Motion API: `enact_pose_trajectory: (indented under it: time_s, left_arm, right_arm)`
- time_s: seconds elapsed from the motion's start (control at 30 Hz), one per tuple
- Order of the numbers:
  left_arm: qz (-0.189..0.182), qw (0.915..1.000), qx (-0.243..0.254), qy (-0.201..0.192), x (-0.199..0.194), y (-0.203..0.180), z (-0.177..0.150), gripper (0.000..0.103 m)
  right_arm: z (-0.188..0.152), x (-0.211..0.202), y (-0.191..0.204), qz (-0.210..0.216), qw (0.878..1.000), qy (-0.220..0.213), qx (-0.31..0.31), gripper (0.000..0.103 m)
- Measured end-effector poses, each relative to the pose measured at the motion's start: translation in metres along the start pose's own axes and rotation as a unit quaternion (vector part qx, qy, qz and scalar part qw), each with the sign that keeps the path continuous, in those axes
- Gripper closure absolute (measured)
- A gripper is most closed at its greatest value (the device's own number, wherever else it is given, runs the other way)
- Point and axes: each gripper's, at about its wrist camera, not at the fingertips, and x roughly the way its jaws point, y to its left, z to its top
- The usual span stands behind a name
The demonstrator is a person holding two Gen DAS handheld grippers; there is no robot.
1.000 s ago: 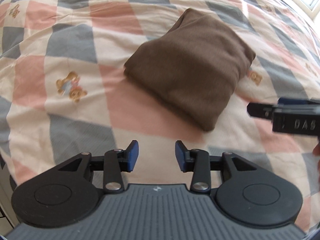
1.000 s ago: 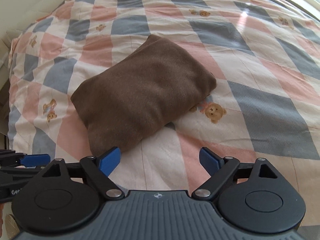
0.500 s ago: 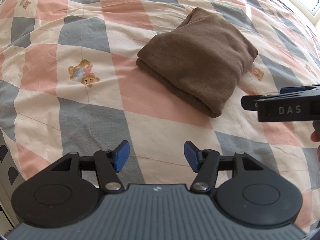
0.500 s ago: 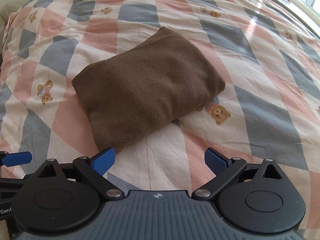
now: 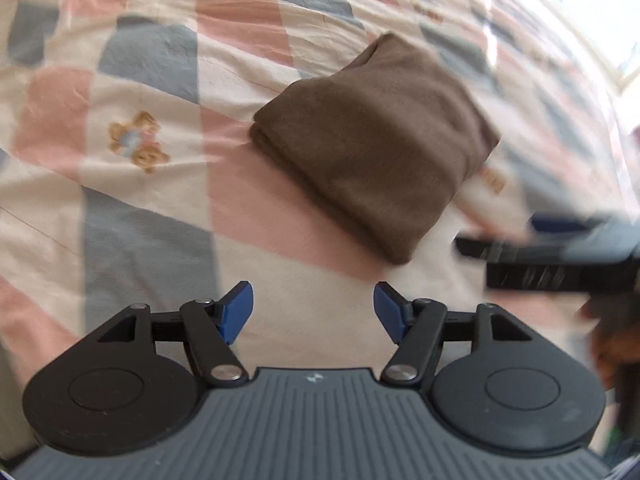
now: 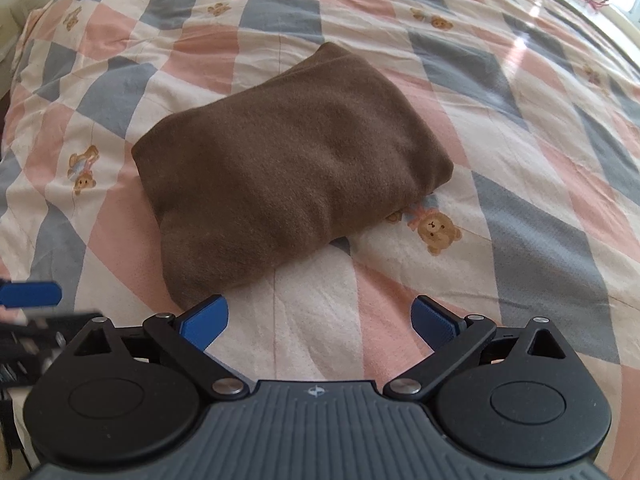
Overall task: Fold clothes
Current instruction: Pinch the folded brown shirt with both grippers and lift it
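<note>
A brown garment (image 5: 376,140) (image 6: 288,176) lies folded into a thick rectangle on the checked quilt (image 5: 152,52) (image 6: 552,240). My left gripper (image 5: 313,312) hovers open just short of its near corner, nothing between the blue pads. My right gripper (image 6: 320,322) is open too, its left pad (image 6: 204,320) close to the garment's near corner without holding it. The right gripper's body shows blurred at the right edge of the left wrist view (image 5: 560,256); the left gripper's blue tip (image 6: 30,294) shows at the left edge of the right wrist view.
The quilt has pink, grey and cream diamonds with small bear prints (image 6: 436,232) (image 5: 136,144). Bright window light falls along the bed's far right edge (image 6: 600,4). A person's hand (image 5: 612,336) holds the right gripper.
Both grippers have pulled back slightly from the folded garment, which has stayed put. The left gripper's pads have spread wider apart. The left wrist view is now motion-blurred.
</note>
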Motion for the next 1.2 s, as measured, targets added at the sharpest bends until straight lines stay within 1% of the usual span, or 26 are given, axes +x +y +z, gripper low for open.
enact_pose_trajectory:
  time_s: [0.03,0.1,0.13,0.2,0.23,0.33,0.4,0.43,0.53,0.57,0.63,0.7,0.77,0.83,0.9,0.93,1.0,1.03,1.07,1.1,1.17,1.2]
  left_arm:
    - [-0.03,0.9991,-0.029,-0.006,0.002,0.007,0.004,0.039]
    - [-0.08,0.9926,-0.089,-0.018,0.011,0.024,0.012,0.039]
    - [-0.1,0.9872,-0.122,-0.022,0.018,0.032,0.017,0.039]
    - [-0.137,0.9732,-0.183,-0.027,0.034,0.047,0.023,0.039]
    - [-0.147,0.9668,-0.207,-0.028,0.043,0.053,0.026,0.039]
    - [-0.161,0.9504,-0.264,-0.028,0.072,0.064,0.028,0.039]
    - [-0.18,0.9384,-0.292,-0.038,0.085,0.07,0.03,0.039]
    - [-0.186,0.9338,-0.302,-0.044,0.09,0.072,0.031,0.038]
    - [-0.209,0.9199,-0.326,-0.059,0.102,0.074,0.034,0.029]
    - [-0.213,0.9185,-0.327,-0.062,0.105,0.073,0.036,0.027]
    - [-0.218,0.9187,-0.323,-0.064,0.11,0.071,0.04,0.027]
    - [-0.226,0.918,-0.32,-0.063,0.114,0.069,0.044,0.027]
    - [-0.234,0.9157,-0.321,-0.061,0.117,0.069,0.046,0.028]
    - [-0.242,0.912,-0.326,-0.058,0.119,0.071,0.046,0.028]
    - [-0.25,0.9096,-0.327,-0.056,0.122,0.073,0.047,0.028]
    - [-0.253,0.9104,-0.322,-0.054,0.125,0.073,0.048,0.029]
    - [-0.25,0.9157,-0.311,-0.049,0.127,0.074,0.05,0.041]
    - [-0.244,0.9198,-0.304,-0.045,0.128,0.073,0.052,0.054]
    - [-0.241,0.9224,-0.299,-0.04,0.129,0.074,0.053,0.062]
    - [-0.241,0.9233,-0.297,-0.036,0.13,0.075,0.055,0.064]
    - [-0.241,0.9255,-0.291,-0.028,0.13,0.077,0.058,0.074]
    - [-0.239,0.9297,-0.279,-0.026,0.128,0.076,0.06,0.076]
  right_arm:
    - [0.0,0.002,-0.009,0.014,1.0,0.0,0.003,0.003]
    - [0.002,0.004,-0.035,0.054,0.998,-0.011,0.03,0.003]
    - [0.006,0.003,-0.05,0.076,0.996,-0.021,0.045,0.003]
    - [0.016,-0.001,-0.078,0.119,0.989,-0.046,0.073,0.003]
    - [0.023,-0.002,-0.091,0.137,0.985,-0.059,0.083,0.003]
    - [0.049,-0.002,-0.125,0.183,0.974,-0.095,0.097,0.003]
    - [0.07,0.005,-0.141,0.212,0.968,-0.106,0.087,0.003]
    - [0.08,0.011,-0.147,0.228,0.965,-0.105,0.079,0.003]
    - [0.111,0.042,-0.162,0.28,0.956,-0.071,0.057,0.008]
    - [0.12,0.053,-0.164,0.293,0.953,-0.06,0.048,0.009]
    - [0.137,0.075,-0.169,0.316,0.947,-0.04,0.036,0.009]
    - [0.151,0.097,-0.173,0.343,0.939,-0.015,0.032,0.01]
    - [0.159,0.12,-0.175,0.38,0.924,0.021,0.033,0.021]
    - [0.167,0.137,-0.175,0.404,0.913,0.052,0.026,0.027]
    - [0.171,0.15,-0.174,0.43,0.899,0.082,0.021,0.027]
    - [0.173,0.154,-0.172,0.434,0.896,0.093,0.018,0.029]
    - [0.178,0.162,-0.166,0.438,0.891,0.114,0.009,0.036]
    - [0.179,0.164,-0.163,0.44,0.891,0.117,0.008,0.048]
    - [0.178,0.164,-0.159,0.439,0.891,0.114,0.007,0.064]
    - [0.177,0.165,-0.156,0.439,0.891,0.112,0.007,0.069]
    - [0.17,0.16,-0.153,0.437,0.894,0.095,0.01,0.075]
    - [0.165,0.156,-0.156,0.437,0.896,0.082,0.021,0.077]
